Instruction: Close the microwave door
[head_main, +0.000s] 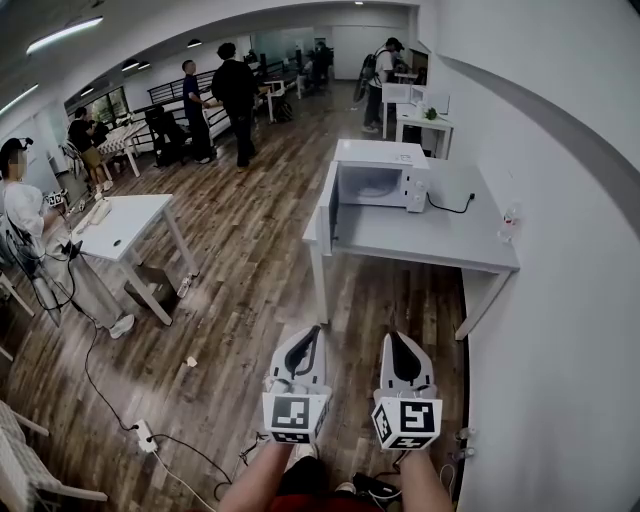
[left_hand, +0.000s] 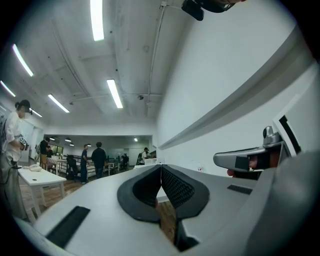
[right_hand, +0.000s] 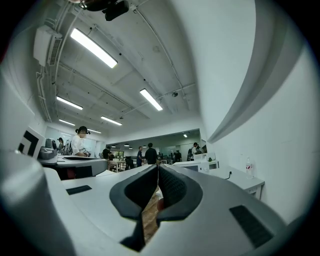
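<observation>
The microwave (head_main: 380, 178) stands on the grey table (head_main: 440, 240) by the wall, and its door (head_main: 326, 208) is open to the left. The left gripper (head_main: 317, 330) and the right gripper (head_main: 392, 336) are well apart from it. Both have their jaws pressed together and hold nothing.

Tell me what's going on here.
A person holds the left gripper and the right gripper out in front, both shut and empty, standing short of a white table by the wall. The microwave on it has its door swung wide open. Neither gripper touches the door yet.
</observation>
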